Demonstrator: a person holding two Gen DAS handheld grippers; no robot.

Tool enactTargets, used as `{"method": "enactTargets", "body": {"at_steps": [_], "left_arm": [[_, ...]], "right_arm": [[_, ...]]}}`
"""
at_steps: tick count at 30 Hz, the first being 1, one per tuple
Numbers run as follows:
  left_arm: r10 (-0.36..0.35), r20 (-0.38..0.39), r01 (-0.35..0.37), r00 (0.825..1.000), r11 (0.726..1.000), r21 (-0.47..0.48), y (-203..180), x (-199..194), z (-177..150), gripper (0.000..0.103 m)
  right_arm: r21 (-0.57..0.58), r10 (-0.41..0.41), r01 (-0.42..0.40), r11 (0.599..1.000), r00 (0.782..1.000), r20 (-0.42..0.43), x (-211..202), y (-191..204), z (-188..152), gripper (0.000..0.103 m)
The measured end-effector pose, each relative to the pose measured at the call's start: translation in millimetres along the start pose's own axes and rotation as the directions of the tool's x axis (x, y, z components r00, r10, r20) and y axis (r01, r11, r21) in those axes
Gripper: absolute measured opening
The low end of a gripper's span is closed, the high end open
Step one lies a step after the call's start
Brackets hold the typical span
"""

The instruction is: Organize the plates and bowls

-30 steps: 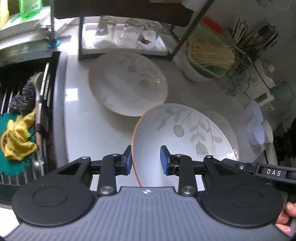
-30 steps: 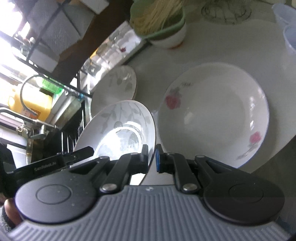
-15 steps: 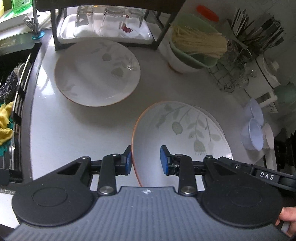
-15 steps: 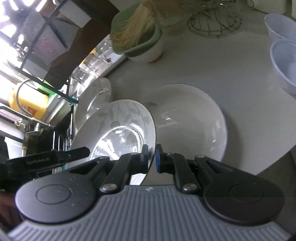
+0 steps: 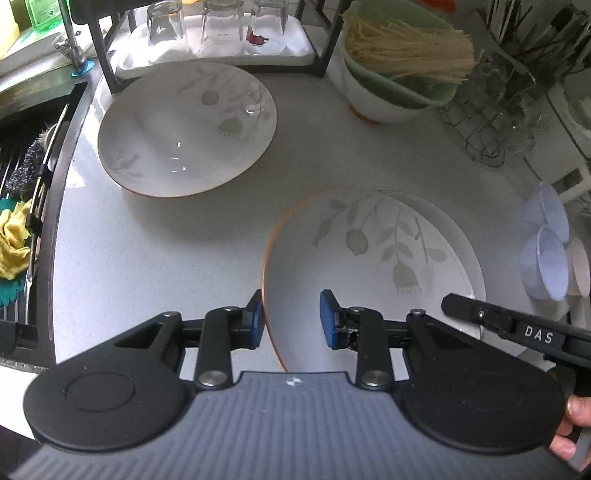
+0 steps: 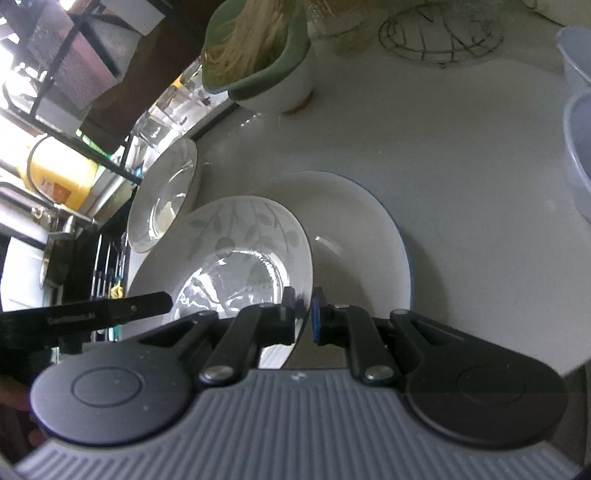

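The leaf-patterned plate (image 5: 369,254) hangs tilted just above the plain white plate (image 5: 469,236) on the counter (image 5: 155,243), and the white plate serves as the landmark here. The right gripper (image 6: 303,317) pinches the carried plate's rim on the side nearest the cameras, its jaws pressed tight on the thin edge. The left gripper (image 5: 291,317) straddles the orange-trimmed rim with its jaws partly spread; one blue pad sits against the outside of the rim, the other stands clear of the plate's inner face, so it looks to steady the plate more than grip it.

The main risk, judging from this, is that the plate's weight rests on a single narrow pinch. A glazed rim is slick, and the plate could pivot or slip out and strike the white plate, chipping either one. If the held plate comes down off-centre over the white plate, it may rock or slide toward the counter's edge on the near side. A release made while it is still tilted would let its far edge drop hard.

A second leaf-patterned plate (image 5: 188,129) lies well apart, beyond the white plate toward the glass rack (image 5: 218,33), and a stack of small plastic bowls (image 5: 546,258) sits near the white plate's far side; a wide swing could knock these.
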State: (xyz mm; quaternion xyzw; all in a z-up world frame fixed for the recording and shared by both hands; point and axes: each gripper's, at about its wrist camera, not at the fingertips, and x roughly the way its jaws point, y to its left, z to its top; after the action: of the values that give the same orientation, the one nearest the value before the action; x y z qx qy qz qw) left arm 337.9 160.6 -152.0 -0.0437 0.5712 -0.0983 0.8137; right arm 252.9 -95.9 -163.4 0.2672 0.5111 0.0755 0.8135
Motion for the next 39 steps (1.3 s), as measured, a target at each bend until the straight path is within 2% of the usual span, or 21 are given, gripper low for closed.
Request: {"method": "enactTargets", "body": {"at_steps": [14, 18, 23, 32, 39], "left_arm": [[0.094, -0.048, -0.091, 0.994, 0.994, 0.068, -28, 31, 0, 0.035], [0.097, -0.066, -0.093, 0.993, 0.993, 0.071, -34, 41, 0, 0.036], [0.144, -0.055, -0.137, 0.988, 0.983, 0.12, -46, 48, 1, 0.036], [0.112, -0.026, -0.11, 0.993, 0.993, 0.053, -38, 41, 13, 0.036], [0.06, 0.012, -0.06, 0.998, 0.998, 0.003, -36, 19, 16, 0.036]], "right_arm": [[-0.051, -0.024, 0.023, 0.998, 1.0, -0.001, 9, -19, 5, 0.014], [-0.081, -0.051, 0.053, 0.995, 0.998, 0.022, 8, -20, 7, 0.014], [-0.176, -0.115, 0.127, 0.976, 0.991, 0.074, 8, -11, 10, 0.015], [-0.181, -0.143, 0.161, 0.97, 0.984, 0.108, 11, -10, 15, 0.015], [-0.16, -0.169, 0.197, 0.967, 0.97, 0.177, -11, -9, 14, 0.015]]}}
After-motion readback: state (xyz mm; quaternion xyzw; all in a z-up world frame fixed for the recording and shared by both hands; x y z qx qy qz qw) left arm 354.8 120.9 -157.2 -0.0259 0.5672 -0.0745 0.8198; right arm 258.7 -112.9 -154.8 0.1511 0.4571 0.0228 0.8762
